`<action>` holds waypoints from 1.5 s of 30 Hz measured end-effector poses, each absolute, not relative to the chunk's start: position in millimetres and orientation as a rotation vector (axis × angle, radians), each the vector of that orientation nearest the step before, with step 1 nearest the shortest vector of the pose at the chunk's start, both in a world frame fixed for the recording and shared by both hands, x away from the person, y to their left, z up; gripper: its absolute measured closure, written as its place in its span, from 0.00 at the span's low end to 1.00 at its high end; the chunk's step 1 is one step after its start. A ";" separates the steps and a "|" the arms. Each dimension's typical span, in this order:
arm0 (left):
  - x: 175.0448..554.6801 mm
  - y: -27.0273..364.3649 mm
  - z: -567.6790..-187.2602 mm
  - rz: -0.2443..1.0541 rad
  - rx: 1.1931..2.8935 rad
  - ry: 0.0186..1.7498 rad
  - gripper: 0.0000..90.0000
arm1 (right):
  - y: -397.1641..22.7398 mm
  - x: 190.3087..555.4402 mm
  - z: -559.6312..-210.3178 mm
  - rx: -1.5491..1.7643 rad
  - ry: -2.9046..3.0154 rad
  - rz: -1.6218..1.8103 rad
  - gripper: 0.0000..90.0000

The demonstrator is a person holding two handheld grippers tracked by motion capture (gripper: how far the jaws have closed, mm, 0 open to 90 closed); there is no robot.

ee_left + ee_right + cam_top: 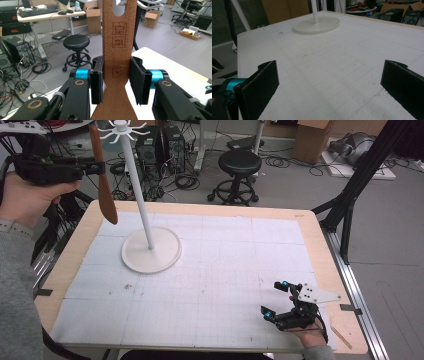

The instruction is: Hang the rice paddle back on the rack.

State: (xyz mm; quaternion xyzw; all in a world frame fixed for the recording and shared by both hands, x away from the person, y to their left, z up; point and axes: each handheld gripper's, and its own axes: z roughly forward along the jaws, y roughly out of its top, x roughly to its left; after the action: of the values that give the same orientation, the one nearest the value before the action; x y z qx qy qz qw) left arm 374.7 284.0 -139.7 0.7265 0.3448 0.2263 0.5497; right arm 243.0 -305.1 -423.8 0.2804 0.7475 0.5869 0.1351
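Two tongs in use. Left tongs, raised beyond the worktop's far-left corner, pinch a wooden spatula across its handle, blade hanging down, slotted end up. It hangs beside the white hook stand's pole, the slot near the crown of hooks, probably so it can be hung there. Right tongs rest low at the near-right of the white mat, spread wide, holding nothing, kept clear.

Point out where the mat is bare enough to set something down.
Most of the mat is bare: the whole middle and right, between the stand and the right tongs. Only the far-left corner is crowded, by the stand's base and the spatula hanging above.
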 end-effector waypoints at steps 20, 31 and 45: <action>378.8 278.3 -142.1 0.540 1.731 0.827 0.72 | -304.2 242.7 -423.6 0.809 2.172 1.699 0.00; 382.1 274.5 -145.4 0.534 1.734 0.831 0.72 | -303.9 242.0 -423.2 0.807 2.172 1.697 0.00; 383.8 273.2 -150.0 0.539 1.738 0.843 0.72 | -304.2 242.0 -423.0 0.804 2.171 1.692 0.00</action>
State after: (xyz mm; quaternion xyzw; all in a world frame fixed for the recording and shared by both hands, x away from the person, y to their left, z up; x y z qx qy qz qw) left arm 383.8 273.2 -150.0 0.7305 0.3544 0.2264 0.5380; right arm 242.0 -304.2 -423.0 0.2778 0.7500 0.5844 0.1367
